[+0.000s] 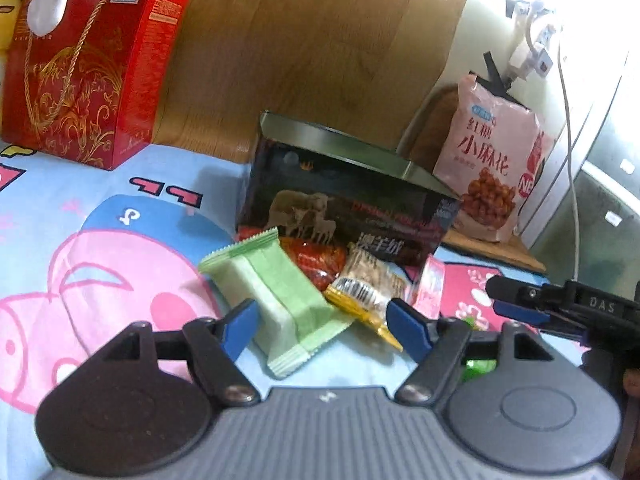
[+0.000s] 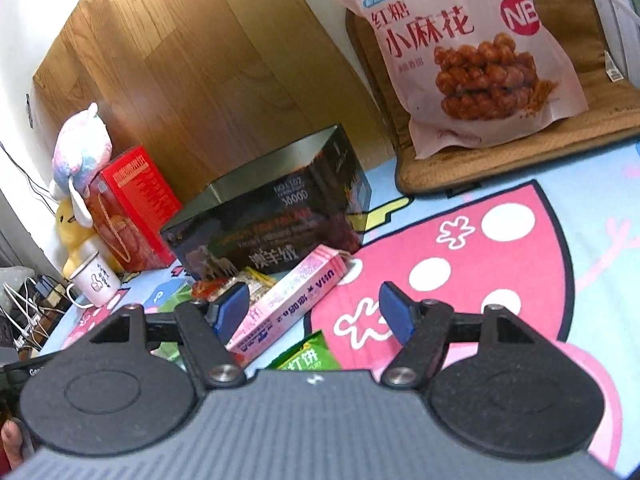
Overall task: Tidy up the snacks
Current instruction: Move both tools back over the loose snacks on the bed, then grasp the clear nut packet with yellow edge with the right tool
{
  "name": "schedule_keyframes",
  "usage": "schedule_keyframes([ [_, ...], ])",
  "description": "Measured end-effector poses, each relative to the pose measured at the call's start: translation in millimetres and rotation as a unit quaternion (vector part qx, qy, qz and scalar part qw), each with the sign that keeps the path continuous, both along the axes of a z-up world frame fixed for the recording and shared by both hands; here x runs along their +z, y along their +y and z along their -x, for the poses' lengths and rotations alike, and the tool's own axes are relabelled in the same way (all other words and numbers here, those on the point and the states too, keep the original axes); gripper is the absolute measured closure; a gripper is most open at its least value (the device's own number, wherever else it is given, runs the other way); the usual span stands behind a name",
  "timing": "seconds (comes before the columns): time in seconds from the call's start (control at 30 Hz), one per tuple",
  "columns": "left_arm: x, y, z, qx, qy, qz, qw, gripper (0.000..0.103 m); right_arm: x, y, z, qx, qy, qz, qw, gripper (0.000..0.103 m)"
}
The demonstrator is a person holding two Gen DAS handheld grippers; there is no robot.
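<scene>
Several snacks lie on the cartoon bedsheet in front of an open dark box [image 1: 344,196]. A pale green packet [image 1: 280,300] lies between the fingers of my open left gripper [image 1: 324,326], beside a red packet [image 1: 316,260] and a yellow-ended bar [image 1: 368,284]. My right gripper [image 2: 316,308] is open above a pink carton [image 2: 292,304] and a green biscuit packet [image 2: 308,356]. The right gripper also shows in the left wrist view [image 1: 516,300]. The dark box [image 2: 272,220] stands just behind.
A red gift box [image 1: 88,76] stands at the back left by plush toys [image 2: 80,160] and a white mug [image 2: 96,280]. A large pink snack bag [image 2: 468,52] leans on a brown cushion [image 2: 520,160] at the right. A wooden headboard [image 1: 304,48] runs behind.
</scene>
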State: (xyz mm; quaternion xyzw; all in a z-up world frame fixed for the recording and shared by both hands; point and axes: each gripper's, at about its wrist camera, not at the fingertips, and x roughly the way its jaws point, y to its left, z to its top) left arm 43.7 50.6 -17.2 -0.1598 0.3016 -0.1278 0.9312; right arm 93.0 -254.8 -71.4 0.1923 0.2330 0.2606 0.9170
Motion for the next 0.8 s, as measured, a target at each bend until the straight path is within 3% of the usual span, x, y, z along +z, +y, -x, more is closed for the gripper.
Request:
schedule_keyframes([
  [0.13,-1.3,1.5,-0.4,-0.001,0.0,0.007,1.0,0.031,-10.4,3.1,-5.2,-0.001,0.017,-0.003,1.0,0.029],
  [0.47,-1.4,1.7,-0.3,0.001,-0.003,0.009,1.0,0.031,-15.4,0.8,-0.8,0.0,0.0,-0.014,1.0,0.029],
  [0.8,-1.5,14.0,-1.5,0.007,-0.001,0.041,0.9991,0.032,1.0,12.8,-6.8,0.044,-0.015,0.006,0.999,0.035],
])
